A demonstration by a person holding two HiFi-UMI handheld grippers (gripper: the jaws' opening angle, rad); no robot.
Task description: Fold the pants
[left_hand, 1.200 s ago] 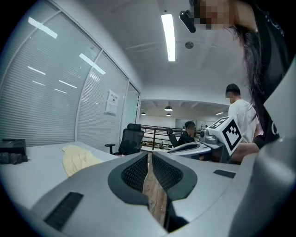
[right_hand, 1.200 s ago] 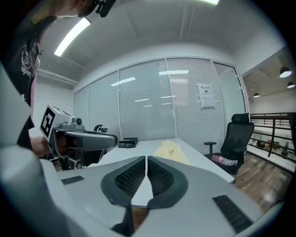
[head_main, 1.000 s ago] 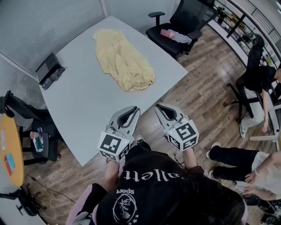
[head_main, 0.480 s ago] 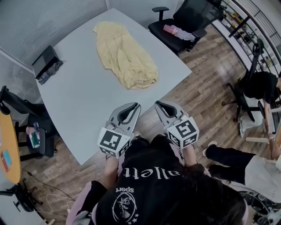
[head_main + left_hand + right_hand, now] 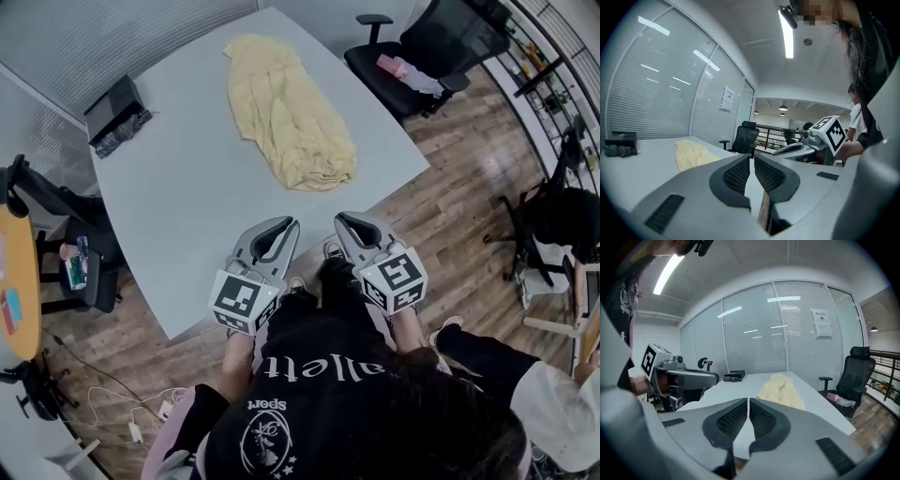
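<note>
Pale yellow pants (image 5: 289, 111) lie crumpled on the far half of the grey table (image 5: 187, 216); they also show as pants (image 5: 691, 153) in the left gripper view and pants (image 5: 782, 390) in the right gripper view. My left gripper (image 5: 289, 223) hangs at the table's near edge, jaws shut and empty. My right gripper (image 5: 341, 220) hovers beside it just off the edge, also shut on nothing. Both stay well short of the pants. In its own view the left gripper (image 5: 752, 157) points along the tabletop; the right gripper (image 5: 748, 401) does the same.
A black box (image 5: 114, 99) with a dark bundle (image 5: 120, 133) sits at the table's far left corner. A black office chair (image 5: 422, 56) holding pink cloth stands beyond the right edge. Another chair (image 5: 56, 225) is at the left. People sit at the right.
Both grippers have drifted slightly toward the table edge while staying shut. The head view shifted, so the table and pants now sit further right and lower in the picture.
</note>
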